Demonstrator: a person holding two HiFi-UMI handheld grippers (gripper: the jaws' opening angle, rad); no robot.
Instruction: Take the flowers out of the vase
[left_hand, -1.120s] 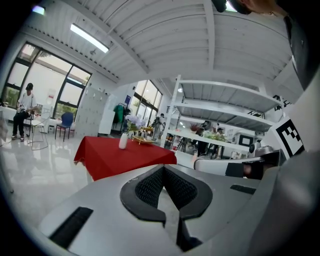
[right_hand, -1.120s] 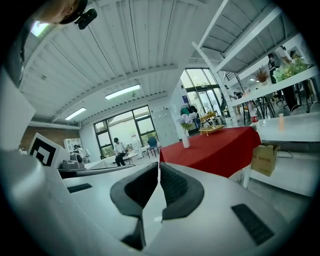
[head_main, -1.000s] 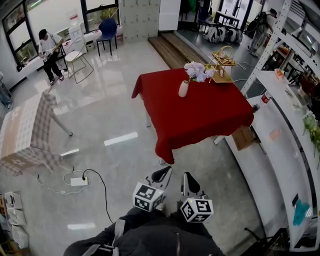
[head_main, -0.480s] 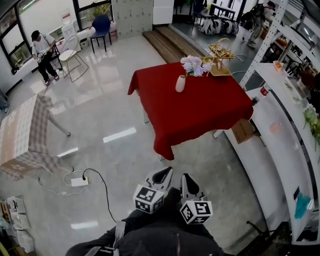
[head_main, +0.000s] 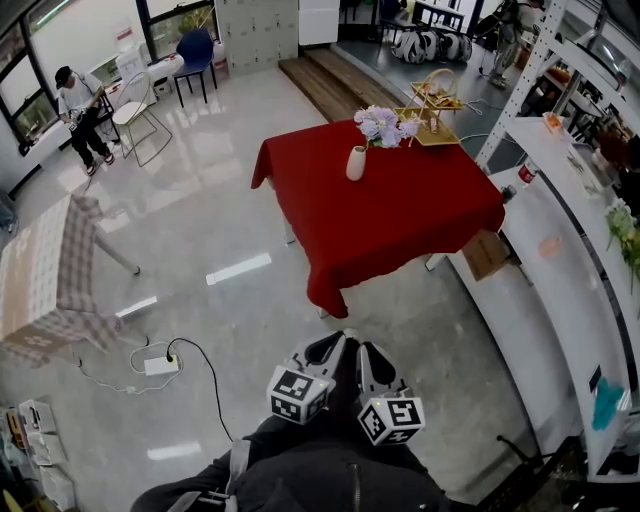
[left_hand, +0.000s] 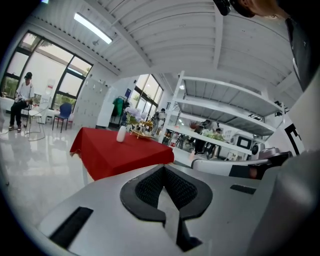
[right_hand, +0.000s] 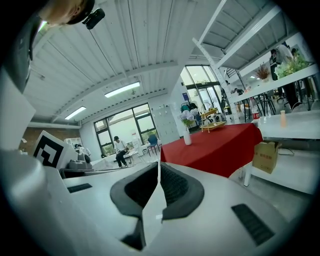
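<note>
Holding both grippers low in front of me, I keep the left gripper (head_main: 320, 352) and the right gripper (head_main: 370, 356) side by side. Each has its jaws pressed together on nothing, and the gripper views show the dark pads meeting with no stem between them. Ahead of my fingertips lies glossy floor (head_main: 230, 300), then the red table (head_main: 400, 215), well apart from both grippers. On its far half stands the white vase (head_main: 356, 163), upright, with the pale flowers (head_main: 380, 123) in its mouth. A wooden basket stand (head_main: 436, 100) sits just beyond it.

To do this step well, I judge I should first close the distance and open one pair of jaws before arriving. The other gripper can steady the vase while I grip the stems low and lift straight up, so the vase does not tip.

Readable writing: none. My marker cubes (head_main: 296, 392) carry only black squares, and the print on the cardboard box (right_hand: 265, 156) beside the table is too small to read.
</note>
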